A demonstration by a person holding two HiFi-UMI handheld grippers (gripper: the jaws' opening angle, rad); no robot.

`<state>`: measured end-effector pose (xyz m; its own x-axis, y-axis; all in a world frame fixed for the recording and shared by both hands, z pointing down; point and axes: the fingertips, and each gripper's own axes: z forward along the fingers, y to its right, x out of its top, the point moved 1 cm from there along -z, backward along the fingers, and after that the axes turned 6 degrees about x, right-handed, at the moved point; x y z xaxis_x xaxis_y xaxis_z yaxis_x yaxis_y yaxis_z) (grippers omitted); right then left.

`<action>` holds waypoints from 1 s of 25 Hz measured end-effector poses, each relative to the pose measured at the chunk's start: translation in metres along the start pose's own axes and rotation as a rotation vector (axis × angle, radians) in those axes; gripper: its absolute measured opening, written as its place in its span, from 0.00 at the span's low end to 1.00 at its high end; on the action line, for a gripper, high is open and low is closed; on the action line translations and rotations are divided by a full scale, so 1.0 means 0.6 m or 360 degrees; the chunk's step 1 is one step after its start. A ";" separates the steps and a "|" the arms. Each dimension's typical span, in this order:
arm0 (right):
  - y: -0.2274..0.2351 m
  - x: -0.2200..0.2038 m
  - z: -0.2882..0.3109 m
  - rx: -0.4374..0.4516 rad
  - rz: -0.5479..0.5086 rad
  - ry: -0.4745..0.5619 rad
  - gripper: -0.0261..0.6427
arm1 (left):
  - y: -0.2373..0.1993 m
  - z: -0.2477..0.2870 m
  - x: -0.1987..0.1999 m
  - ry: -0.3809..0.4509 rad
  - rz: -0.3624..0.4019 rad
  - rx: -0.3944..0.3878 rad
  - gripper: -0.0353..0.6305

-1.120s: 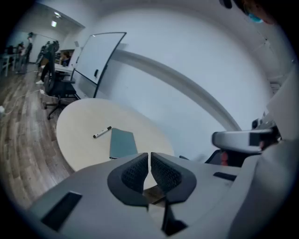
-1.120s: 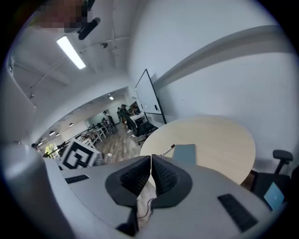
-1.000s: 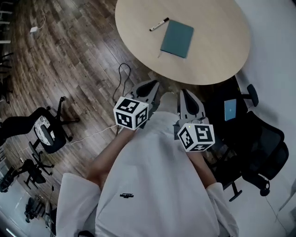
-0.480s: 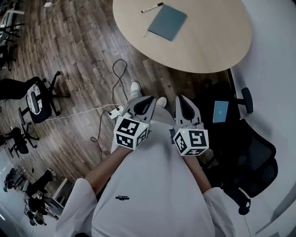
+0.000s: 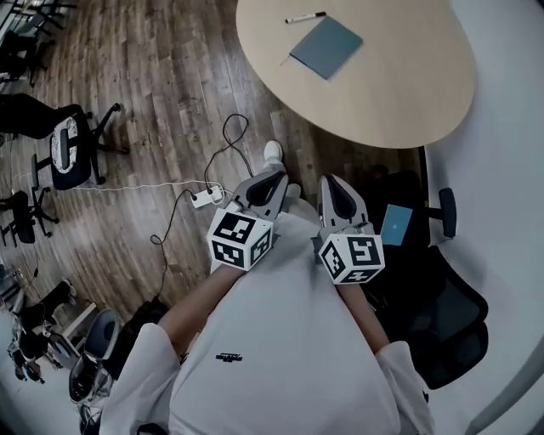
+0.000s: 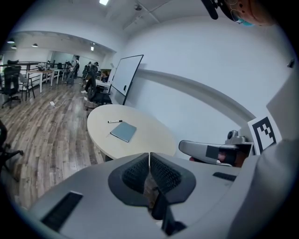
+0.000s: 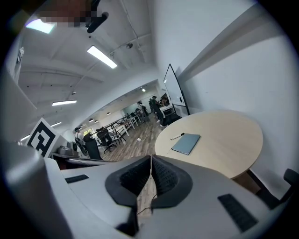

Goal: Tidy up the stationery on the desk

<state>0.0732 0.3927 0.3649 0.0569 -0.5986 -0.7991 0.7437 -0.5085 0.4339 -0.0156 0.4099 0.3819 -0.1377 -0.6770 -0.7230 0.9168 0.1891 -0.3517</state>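
- Left claw (image 6: 149, 155) and right claw (image 7: 151, 158): both closed, empty.
- Slim blue-grey notebook (image 5: 325, 47), black-and-white marker pen (image 5: 304, 17) just beyond it: on round pale wooden surface (image 5: 399, 85), well ahead, nearly straight before right claw.

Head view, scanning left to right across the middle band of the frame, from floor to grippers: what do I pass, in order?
Office chair → white power strip → left gripper → right gripper → blue flat item lying on the black chair.
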 end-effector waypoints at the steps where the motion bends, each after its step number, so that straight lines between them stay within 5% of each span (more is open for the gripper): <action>1: 0.000 0.002 0.003 0.0017 0.0004 -0.0009 0.09 | 0.000 0.002 0.005 0.0010 -0.0011 0.0007 0.09; 19: 0.145 0.204 0.255 -0.0048 0.0088 -0.0018 0.09 | -0.132 0.253 0.268 0.0024 -0.0029 0.0003 0.09; 25: 0.195 0.286 0.343 -0.0143 0.0128 -0.0015 0.09 | -0.159 0.342 0.352 -0.0028 0.0016 -0.0105 0.09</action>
<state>0.0331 0.1030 0.3644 0.1126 -0.6413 -0.7590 0.7936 -0.4016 0.4570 -0.0553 0.1030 0.3849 -0.1217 -0.6871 -0.7163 0.8914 0.2418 -0.3834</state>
